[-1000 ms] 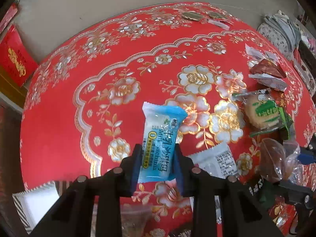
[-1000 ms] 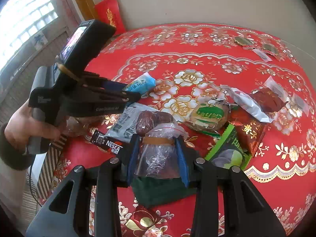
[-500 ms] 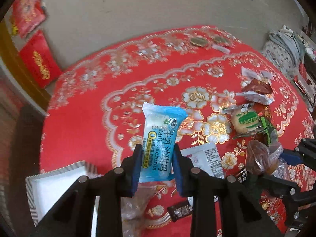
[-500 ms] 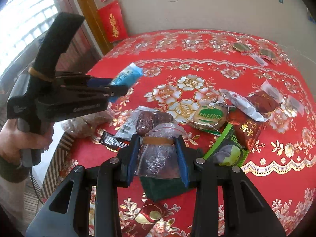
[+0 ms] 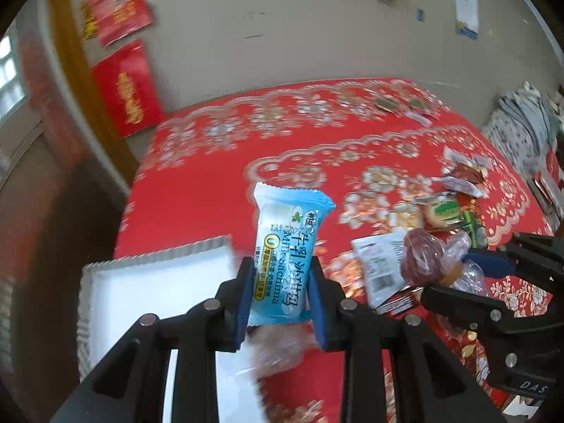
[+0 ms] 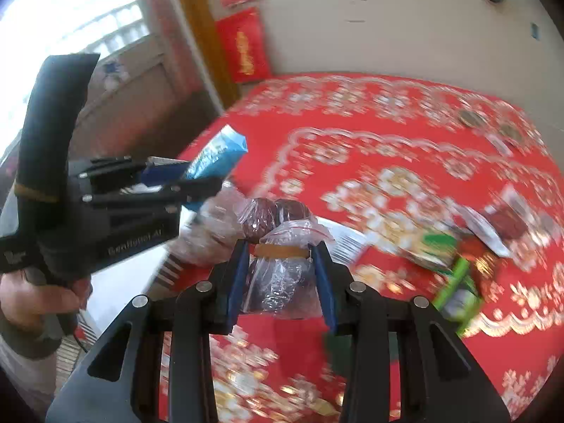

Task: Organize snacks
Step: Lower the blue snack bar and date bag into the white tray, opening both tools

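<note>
My left gripper (image 5: 280, 296) is shut on a light blue milk sachima packet (image 5: 287, 250) and holds it in the air above the near left edge of the red table, beside a white box (image 5: 151, 296). It also shows in the right wrist view (image 6: 165, 179) with the packet (image 6: 218, 157). My right gripper (image 6: 280, 282) is shut on a clear plastic bag of dark red dates (image 6: 282, 264), tied with a rubber band, lifted above the table. That bag shows at the right of the left wrist view (image 5: 433, 261).
Several snack packets lie on the red flowered tablecloth (image 5: 225, 183): a white packet (image 5: 380, 264), a green cookie pack (image 5: 447, 211), red wrappers (image 5: 465, 176). A green box (image 6: 458, 292) lies at the right. A clear bag (image 5: 278, 349) lies below the left gripper.
Both grippers have risen and swung left with their loads. The white box has come further into the left wrist view, under the blue packet.
</note>
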{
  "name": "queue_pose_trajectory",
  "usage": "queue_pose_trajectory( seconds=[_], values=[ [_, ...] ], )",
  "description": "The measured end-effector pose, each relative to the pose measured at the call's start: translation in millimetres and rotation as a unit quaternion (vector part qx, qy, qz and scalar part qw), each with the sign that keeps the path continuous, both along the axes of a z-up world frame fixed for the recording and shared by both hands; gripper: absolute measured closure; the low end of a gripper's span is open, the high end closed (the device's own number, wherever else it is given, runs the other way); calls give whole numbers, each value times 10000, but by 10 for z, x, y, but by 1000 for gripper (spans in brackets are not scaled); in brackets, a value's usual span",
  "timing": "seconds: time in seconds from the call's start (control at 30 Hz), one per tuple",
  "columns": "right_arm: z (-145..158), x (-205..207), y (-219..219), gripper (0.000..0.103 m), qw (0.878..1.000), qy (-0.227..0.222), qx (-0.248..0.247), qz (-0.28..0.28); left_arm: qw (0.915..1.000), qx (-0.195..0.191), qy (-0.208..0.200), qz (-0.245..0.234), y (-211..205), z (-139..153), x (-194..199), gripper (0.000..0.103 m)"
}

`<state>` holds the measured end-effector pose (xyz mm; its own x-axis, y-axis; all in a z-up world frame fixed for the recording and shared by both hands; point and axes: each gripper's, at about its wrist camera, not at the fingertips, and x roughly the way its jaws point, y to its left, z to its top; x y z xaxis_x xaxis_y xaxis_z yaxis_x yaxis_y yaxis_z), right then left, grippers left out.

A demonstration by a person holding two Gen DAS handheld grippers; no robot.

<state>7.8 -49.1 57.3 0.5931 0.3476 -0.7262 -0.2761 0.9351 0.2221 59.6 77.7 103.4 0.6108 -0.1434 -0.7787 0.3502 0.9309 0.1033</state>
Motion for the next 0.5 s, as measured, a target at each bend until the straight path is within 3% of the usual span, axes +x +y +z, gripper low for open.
queue_pose_trajectory(
  seconds=[0.2,0.5],
  values=[
    [76,202,609,67,9986,4,120,516,9979,-51,37,646,638,-11,39,71],
    [-153,569,1478,67,9941,278,-23,1044,9893,43,402,1404,1335,-402,153,71]
  ],
)
